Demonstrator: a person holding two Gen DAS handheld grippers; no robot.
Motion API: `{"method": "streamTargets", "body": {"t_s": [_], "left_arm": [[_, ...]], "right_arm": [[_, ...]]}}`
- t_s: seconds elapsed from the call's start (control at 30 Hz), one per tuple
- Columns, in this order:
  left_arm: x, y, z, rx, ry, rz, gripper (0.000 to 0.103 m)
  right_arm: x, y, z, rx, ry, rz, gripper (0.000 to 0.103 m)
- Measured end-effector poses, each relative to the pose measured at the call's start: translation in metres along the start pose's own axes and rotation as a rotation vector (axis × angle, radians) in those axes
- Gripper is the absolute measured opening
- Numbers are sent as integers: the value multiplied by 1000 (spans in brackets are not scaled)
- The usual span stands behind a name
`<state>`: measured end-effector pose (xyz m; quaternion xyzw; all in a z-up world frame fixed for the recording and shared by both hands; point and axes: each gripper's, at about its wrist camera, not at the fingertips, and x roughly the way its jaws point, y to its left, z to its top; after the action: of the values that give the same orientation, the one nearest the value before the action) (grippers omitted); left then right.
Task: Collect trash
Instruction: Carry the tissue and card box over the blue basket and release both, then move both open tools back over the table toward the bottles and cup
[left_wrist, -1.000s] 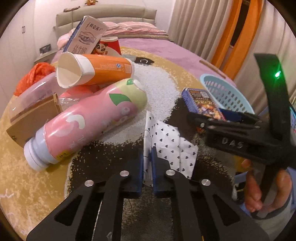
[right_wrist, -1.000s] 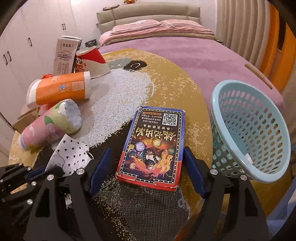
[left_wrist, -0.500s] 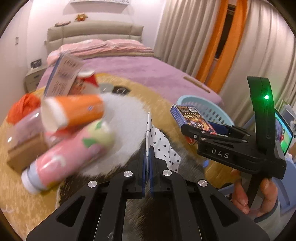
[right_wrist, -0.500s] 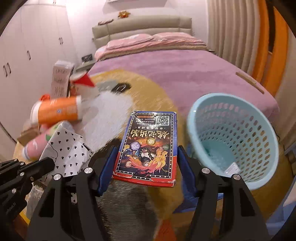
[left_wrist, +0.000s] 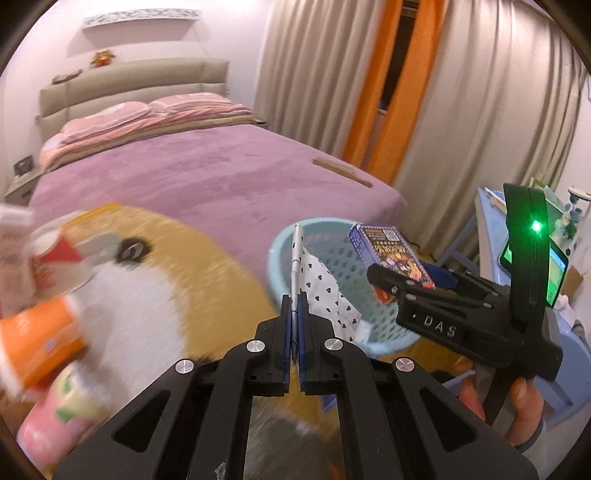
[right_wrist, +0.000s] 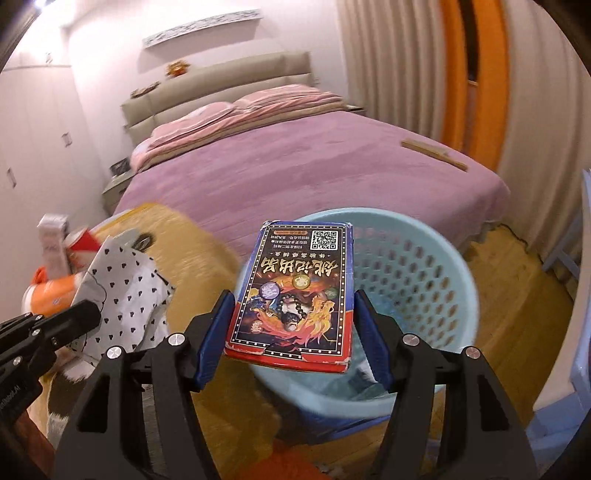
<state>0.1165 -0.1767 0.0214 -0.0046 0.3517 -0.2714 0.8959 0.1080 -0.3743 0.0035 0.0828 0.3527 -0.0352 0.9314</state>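
Observation:
My left gripper (left_wrist: 294, 306) is shut on a white paper wrapper with black hearts (left_wrist: 319, 291), held up in the air just left of the light blue basket (left_wrist: 369, 332). The wrapper also shows in the right wrist view (right_wrist: 125, 291). My right gripper (right_wrist: 291, 325) is shut on a flat blue and red box (right_wrist: 295, 291), held over the near rim of the basket (right_wrist: 443, 266). The box and right gripper (left_wrist: 413, 291) show in the left wrist view, above the basket's right side.
On the round rug (left_wrist: 184, 258) at the left lie an orange cup (left_wrist: 40, 339), a pink bottle (left_wrist: 59, 417), a red cup (left_wrist: 59, 247) and a carton (right_wrist: 51, 240). A purple bed (right_wrist: 295, 166) is behind. Blue furniture (left_wrist: 517, 229) stands at the right.
Both grippers have lifted their items off the rug and swung right, towards the basket. The box now hangs over the basket's rim and the wrapper is beside it.

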Motion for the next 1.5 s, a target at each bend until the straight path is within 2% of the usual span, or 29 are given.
{"method": "streamTargets", "body": {"t_s": [0.23,0.5,0.6,0.63,0.67,0.73,0.9,1.17,1.37,1.5], "left_arm": [[56,-20,20,17,51,-46,1],[104,-24,17,1,134,-52,1],[107,-25,14,-3,146,-56,7],[108,-24,14,-4,149,-59,17],[106,-23,13,-6,146,-60,23],[99,-23,12,-7,132,-54,40],[74,-14,8,-28,93,-63,51],[23,4,-3,-64,8,-33,56],[-29,30,-17,-118,-59,15,58],[-68,55,-29,-158,-104,69,58]], "right_arm": [[25,-39,5,90,38,-57,61],[47,-68,2,173,102,-87,62],[51,-75,-2,196,118,-92,63],[52,-77,-3,203,124,-90,63],[53,-78,-4,211,129,-85,63],[53,-80,-5,218,133,-82,64],[45,-72,-7,212,123,-64,65],[21,-33,-4,141,77,1,65],[-4,21,-2,38,27,91,65],[-19,69,-5,-48,4,183,65]]}}
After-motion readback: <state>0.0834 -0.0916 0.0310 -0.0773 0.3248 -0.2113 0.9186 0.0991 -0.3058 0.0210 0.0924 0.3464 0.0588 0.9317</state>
